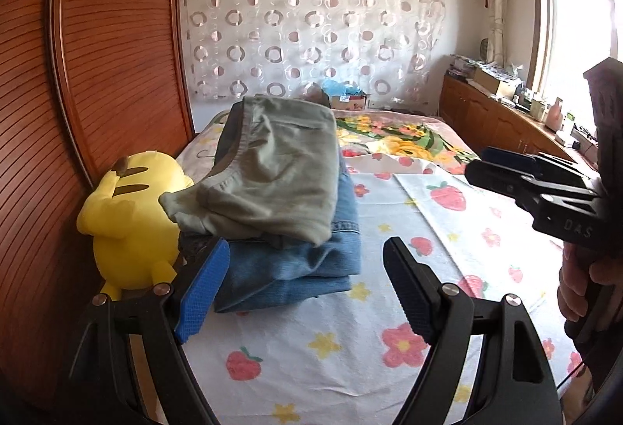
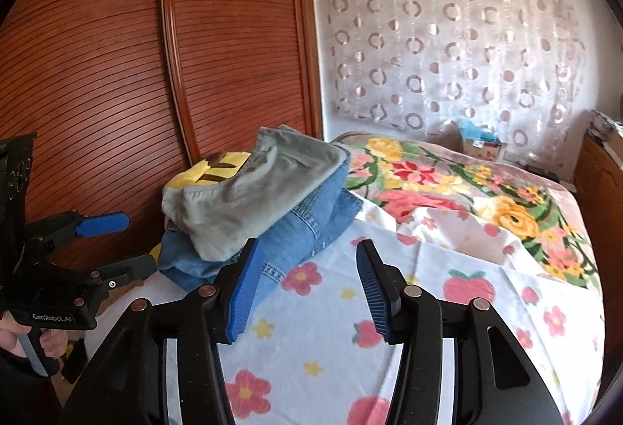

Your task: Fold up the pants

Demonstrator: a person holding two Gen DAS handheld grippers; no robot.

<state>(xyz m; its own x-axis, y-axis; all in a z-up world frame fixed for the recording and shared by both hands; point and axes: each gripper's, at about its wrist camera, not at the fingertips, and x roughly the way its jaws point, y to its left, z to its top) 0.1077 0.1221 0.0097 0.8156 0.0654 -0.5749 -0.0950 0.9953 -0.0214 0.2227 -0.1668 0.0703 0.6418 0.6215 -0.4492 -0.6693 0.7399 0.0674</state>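
Slatted wooden wardrobe [image 1: 97, 55], bright window [image 1: 580, 36]

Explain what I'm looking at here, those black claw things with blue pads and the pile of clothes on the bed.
Those claws are two hand-held grippers; a person squeezes one in each hand, and each carries a camera looking along its fingers. One picture comes from the left gripper, the other from the right gripper. Each also catches the other off to the side. Both stand open and hold nothing. On the bed's white flowered sheet lies a stack: folded grey-green pants on top of folded blue denim jeans. A yellow plush toy sits beside the stack, against the brown slatted wooden wardrobe.
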